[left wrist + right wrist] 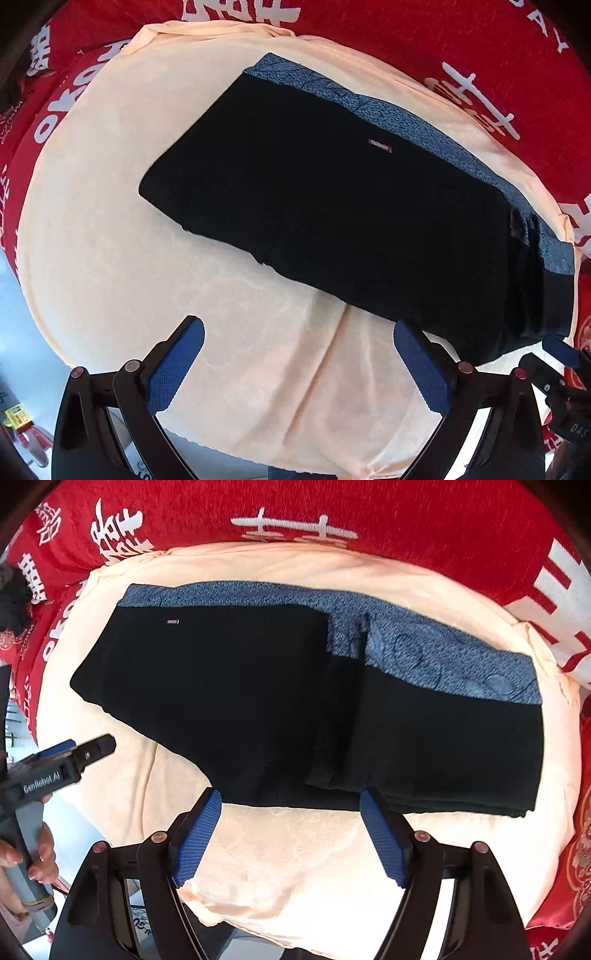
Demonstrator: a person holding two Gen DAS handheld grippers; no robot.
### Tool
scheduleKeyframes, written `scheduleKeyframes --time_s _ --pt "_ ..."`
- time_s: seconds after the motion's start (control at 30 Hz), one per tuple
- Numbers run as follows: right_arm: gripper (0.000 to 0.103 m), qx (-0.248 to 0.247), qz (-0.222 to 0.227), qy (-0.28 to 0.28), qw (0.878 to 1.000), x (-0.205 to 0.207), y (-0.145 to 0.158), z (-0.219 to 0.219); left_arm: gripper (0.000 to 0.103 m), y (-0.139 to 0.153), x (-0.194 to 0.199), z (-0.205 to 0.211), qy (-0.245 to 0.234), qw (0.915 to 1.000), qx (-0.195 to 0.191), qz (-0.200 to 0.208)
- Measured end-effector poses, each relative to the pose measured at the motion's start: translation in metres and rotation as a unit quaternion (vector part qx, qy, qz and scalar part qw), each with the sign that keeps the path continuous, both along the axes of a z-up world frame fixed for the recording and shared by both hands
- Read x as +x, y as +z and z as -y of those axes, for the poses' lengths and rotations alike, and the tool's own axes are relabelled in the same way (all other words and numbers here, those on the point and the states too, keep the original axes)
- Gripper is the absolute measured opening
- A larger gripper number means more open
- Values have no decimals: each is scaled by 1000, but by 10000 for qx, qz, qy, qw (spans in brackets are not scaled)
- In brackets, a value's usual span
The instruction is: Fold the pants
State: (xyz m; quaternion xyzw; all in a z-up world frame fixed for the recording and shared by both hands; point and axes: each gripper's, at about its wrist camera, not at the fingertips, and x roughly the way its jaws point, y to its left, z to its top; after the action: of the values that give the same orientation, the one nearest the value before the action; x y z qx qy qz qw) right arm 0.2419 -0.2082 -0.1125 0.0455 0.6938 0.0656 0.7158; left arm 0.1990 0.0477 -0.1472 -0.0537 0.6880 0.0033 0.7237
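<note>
Black pants (pixel 332 206) (pixel 258 709) with a blue patterned band along the far edge lie flat on a cream cloth (pixel 147 280) (pixel 295 849); in the right wrist view their right part is folded over onto itself. My left gripper (pixel 299 332) hangs open above bare cream cloth, just short of the pants' near edge. My right gripper (pixel 291 801) is open too, its blue fingertips (pixel 373 805) at the pants' near edge with nothing between them. The left gripper (pixel 85 753), held in a hand (pixel 40 853), shows at the left of the right wrist view.
A red cloth (pixel 424 33) (pixel 406 513) with white characters surrounds the cream cloth on the far side and both flanks. Pale floor (pixel 18 332) and small objects show past the cream cloth's near left edge.
</note>
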Motion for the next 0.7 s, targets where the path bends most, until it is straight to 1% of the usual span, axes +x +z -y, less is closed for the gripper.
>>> scheduleKeyframes --time_s 0.17,0.37,0.47,0.57,0.63,0.7 --pt "80 72 -31 -56 10000 -2 -3 -8 103 -3 2 -3 -18 10000 -46 -9" --pt "80 100 -68 -22 9999 -2 -6 -18 103 -8 3 -9 69 9999 -82 -56" --pt "80 98 -88 40 9999 -1 -7 -23 103 -7 3 -13 71 9999 -70 -12" --pt "80 120 -111 98 9998 1 -9 -29 103 -7 6 -25 206 9998 -33 71" --pt "80 154 -104 119 9998 3 -10 -31 103 -9 7 -37 357 9993 -110 61" --pt "80 205 -107 136 9996 4 -11 -34 103 -13 11 -51 580 9977 -355 20"
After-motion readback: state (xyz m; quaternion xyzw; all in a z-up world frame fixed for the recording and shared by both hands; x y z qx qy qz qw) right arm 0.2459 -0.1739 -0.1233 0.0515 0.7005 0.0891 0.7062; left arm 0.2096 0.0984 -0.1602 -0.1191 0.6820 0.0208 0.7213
